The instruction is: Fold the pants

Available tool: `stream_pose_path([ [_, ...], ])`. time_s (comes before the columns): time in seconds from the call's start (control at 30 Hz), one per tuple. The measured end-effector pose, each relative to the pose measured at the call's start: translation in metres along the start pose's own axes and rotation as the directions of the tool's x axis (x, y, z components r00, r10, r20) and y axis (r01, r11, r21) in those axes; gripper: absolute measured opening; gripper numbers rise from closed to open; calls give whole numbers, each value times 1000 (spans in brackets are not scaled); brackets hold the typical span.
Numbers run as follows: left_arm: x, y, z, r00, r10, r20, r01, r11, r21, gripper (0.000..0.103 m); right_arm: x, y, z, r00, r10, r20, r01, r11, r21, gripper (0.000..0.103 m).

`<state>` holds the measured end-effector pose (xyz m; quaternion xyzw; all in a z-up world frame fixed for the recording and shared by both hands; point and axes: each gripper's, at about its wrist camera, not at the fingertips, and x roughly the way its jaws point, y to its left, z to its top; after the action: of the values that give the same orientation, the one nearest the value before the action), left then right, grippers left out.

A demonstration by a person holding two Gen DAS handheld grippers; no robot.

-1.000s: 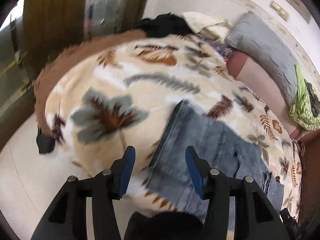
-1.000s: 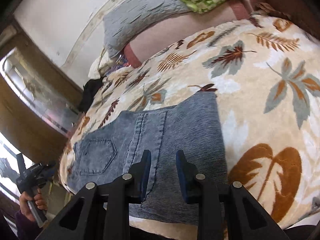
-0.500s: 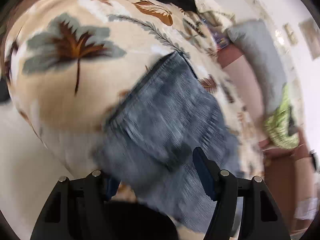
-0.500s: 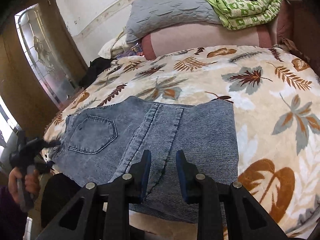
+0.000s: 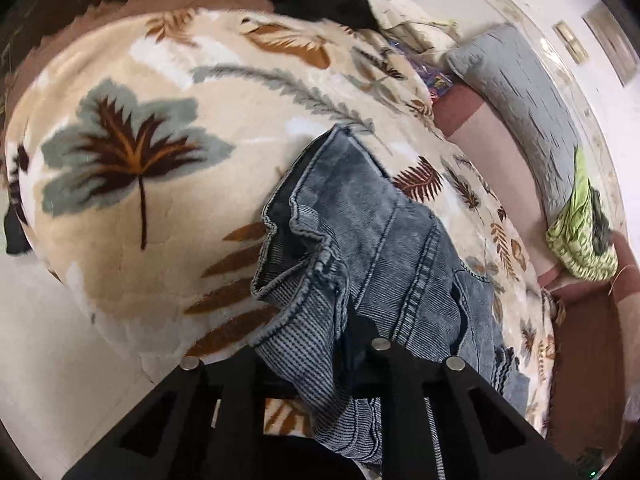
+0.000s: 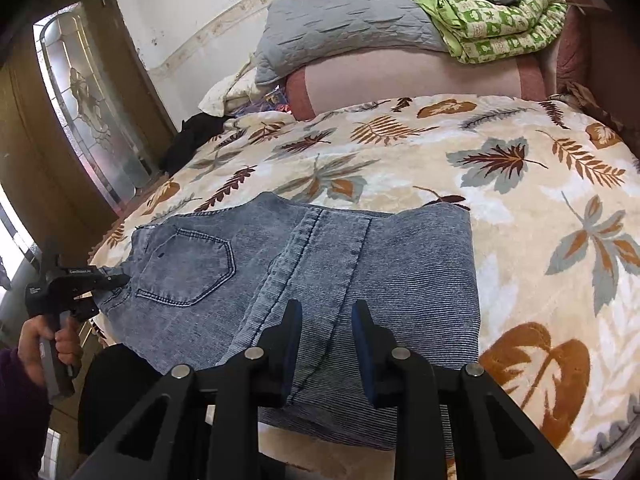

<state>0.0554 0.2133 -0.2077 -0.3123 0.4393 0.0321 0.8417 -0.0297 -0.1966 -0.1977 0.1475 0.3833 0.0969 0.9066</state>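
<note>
A: Pants [image 6: 304,280] lie folded on the leaf-print blanket [image 6: 520,184] of the bed; left hand-held gripper [image 5: 316,344]?
B: Clamped on their waistband; right hand-held gripper [image 6: 326,340] hovers part-open, empty.

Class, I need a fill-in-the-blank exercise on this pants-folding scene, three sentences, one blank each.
1. The left gripper is shut on the ____ end of the jeans.
2. The right gripper hovers with its jaws ____.
3. The jeans lie on a blanket printed with ____.

Missing words: waistband; open; leaves
</note>
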Motion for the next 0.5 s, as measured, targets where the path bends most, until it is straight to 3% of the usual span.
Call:
stream_pose_path([
  [0.17, -32, -41, 0, 996, -21, 85, 10, 992, 127, 14, -5, -17, 3, 1000, 7, 16, -8, 997, 76, 29],
  [0.27, -56, -80, -4, 992, -56, 117, 27, 972, 233, 13, -8, -30, 6, 1000, -4, 26, 0, 992, 129, 29],
  [0.5, -87, -173, -31, 981, -171, 90, 112, 881, 461, 13, -26, -76, 6, 997, -29, 71, 9, 962, 272, 29],
])
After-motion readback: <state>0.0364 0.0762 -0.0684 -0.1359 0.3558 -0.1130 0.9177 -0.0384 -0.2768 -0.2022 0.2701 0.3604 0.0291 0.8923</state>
